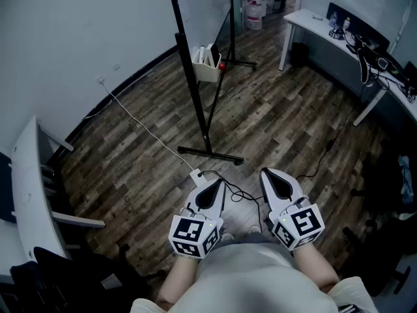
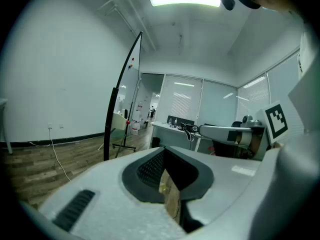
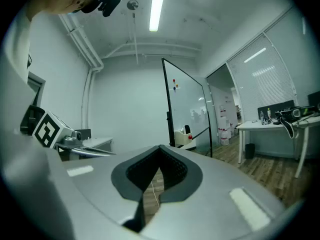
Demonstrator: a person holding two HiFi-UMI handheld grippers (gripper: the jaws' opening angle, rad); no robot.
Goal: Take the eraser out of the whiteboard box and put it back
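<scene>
Left gripper (image 1: 215,186): low in the head view at 6 o'clock, held close to the person's body; jaws pressed together (image 2: 162,149), nothing between them.
Right gripper (image 1: 271,176): just beside the left one, toward 5 o'clock; jaw tips meet (image 3: 160,148), nothing clamped, with a thin slit lower down showing floor.
Whiteboard box (image 1: 207,69): cream-coloured, hanging low on the whiteboard's frame at 12 o'clock from the grippers and well apart from both; also seen ahead in the left gripper view (image 2: 119,119) and the right gripper view (image 3: 183,139).
Eraser: not clearly made out; a dark shape (image 1: 213,54) stands up out of the box, and I cannot tell whether that is it.
Whiteboard (image 1: 202,2): upright on a black stand (image 1: 210,152) whose foot rests on the floor between the box and the grippers.
Floor (image 1: 273,109): dark wood planks.
Cable (image 1: 140,126): white, running from the wall at 10 o'clock toward the grippers.
Desk (image 1: 313,21): white, at 2 o'clock, cluttered with dark items.
Table (image 1: 23,188): white, at 9 o'clock.
</scene>
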